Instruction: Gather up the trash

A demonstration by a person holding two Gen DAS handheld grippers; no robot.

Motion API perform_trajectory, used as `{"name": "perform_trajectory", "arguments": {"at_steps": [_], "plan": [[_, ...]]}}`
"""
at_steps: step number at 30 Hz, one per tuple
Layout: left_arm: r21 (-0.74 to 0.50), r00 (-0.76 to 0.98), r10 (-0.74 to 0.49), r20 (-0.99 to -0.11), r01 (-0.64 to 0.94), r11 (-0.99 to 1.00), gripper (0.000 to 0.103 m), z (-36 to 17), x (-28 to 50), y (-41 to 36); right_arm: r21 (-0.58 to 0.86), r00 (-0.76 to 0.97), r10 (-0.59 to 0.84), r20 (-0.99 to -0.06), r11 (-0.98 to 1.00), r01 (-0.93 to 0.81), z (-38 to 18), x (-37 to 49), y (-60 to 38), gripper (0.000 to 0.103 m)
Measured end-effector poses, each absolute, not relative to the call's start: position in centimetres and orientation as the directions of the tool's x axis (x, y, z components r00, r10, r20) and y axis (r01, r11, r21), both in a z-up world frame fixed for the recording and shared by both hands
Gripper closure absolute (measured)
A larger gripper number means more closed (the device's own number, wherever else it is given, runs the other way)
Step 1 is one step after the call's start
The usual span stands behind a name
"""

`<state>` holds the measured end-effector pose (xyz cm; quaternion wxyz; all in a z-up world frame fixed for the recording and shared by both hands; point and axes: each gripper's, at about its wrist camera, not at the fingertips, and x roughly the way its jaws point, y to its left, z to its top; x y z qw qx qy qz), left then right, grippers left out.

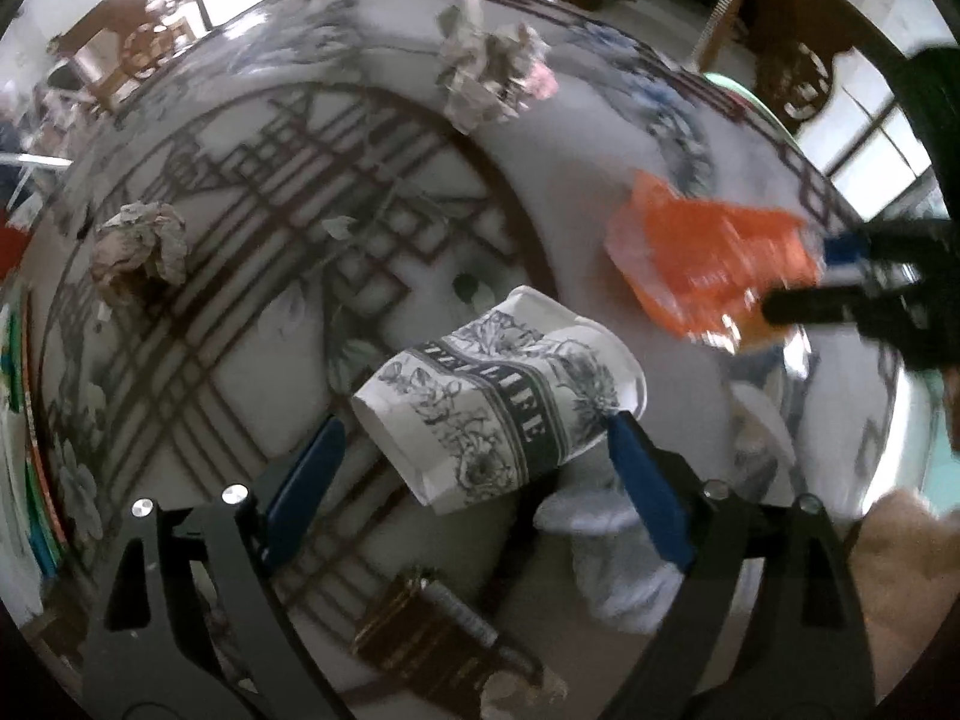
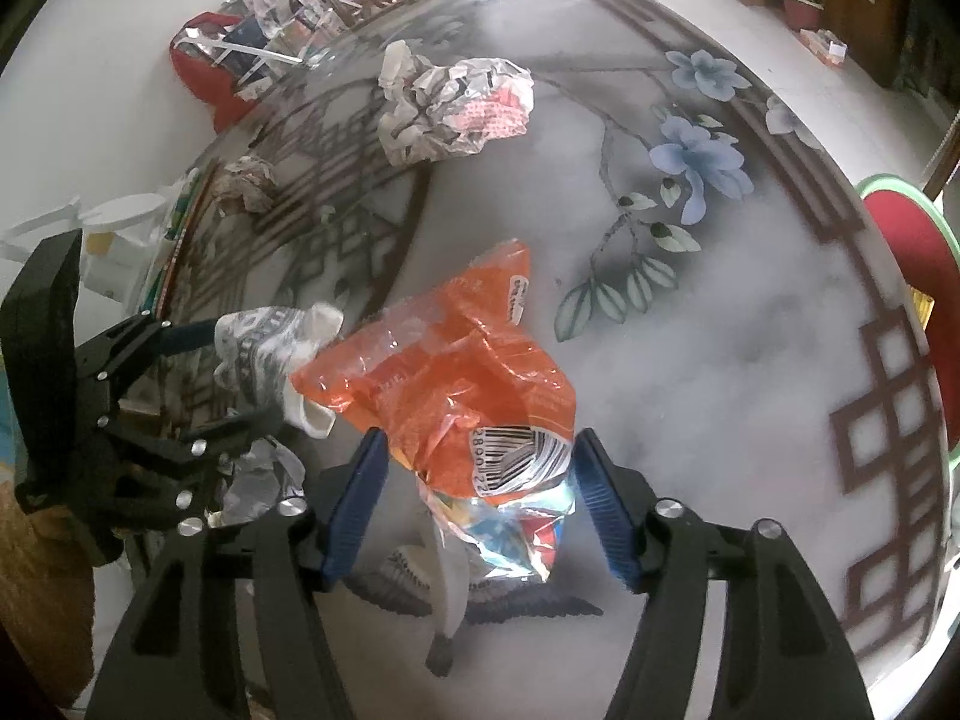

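Hanging over the round painted bench (image 2: 750, 348), each tool works on its own piece of trash. The left tool (image 1: 474, 462) stands spread wide, with a printed paper cup (image 1: 504, 414) between its blue fingers (image 1: 306, 474); the cup is tilted, its rim at the right finger, while the left finger stands clear of it — so no grip shows. In the right wrist view that cup appears blurred at the tip of the left tool, touching the edge of the orange bag.

The right tool (image 2: 480, 498) has the orange plastic bag (image 2: 456, 378) between its pads. The bag's barcoded lower end fills most of the gap and meets the right pad, but whether the pads press on it cannot be told.

Farther off on the bench lie two crumpled paper wads — a large one (image 2: 456, 108) near the far rim and a smaller one (image 2: 246, 183) to the left. Blue flowers (image 2: 696, 162) are painted on the bench.
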<state>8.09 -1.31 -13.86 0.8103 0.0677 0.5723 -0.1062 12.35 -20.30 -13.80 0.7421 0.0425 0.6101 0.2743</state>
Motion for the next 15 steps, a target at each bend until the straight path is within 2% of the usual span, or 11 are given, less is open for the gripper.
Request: {"name": "perform_trajectory", "arguments": {"at_steps": [1, 6, 15], "plan": [[-0.015, 0.33, -0.086, -0.94, 0.211, 0.977, 0.016, -13.9, 8.4, -1.1, 0.401, 0.106, 0.461, -0.881, 0.846, -0.351, -13.8, 12.3, -20.4, 0.031], [-0.067, 0.343, -0.078, -0.936, 0.044, 0.997, 0.016, -13.5, 9.3, 1.0, 0.409, 0.118, 0.471, -0.874, 0.845, -0.345, -13.2, 12.4, -20.6, 0.028], [-0.045, 0.318, -0.107, -0.942, 0.194, 0.98, 0.016, -13.2, 8.6, 0.4, 0.42, 0.111, 0.481, -0.869, 0.839, -0.345, -13.2, 12.7, -20.5, 0.027]]}}
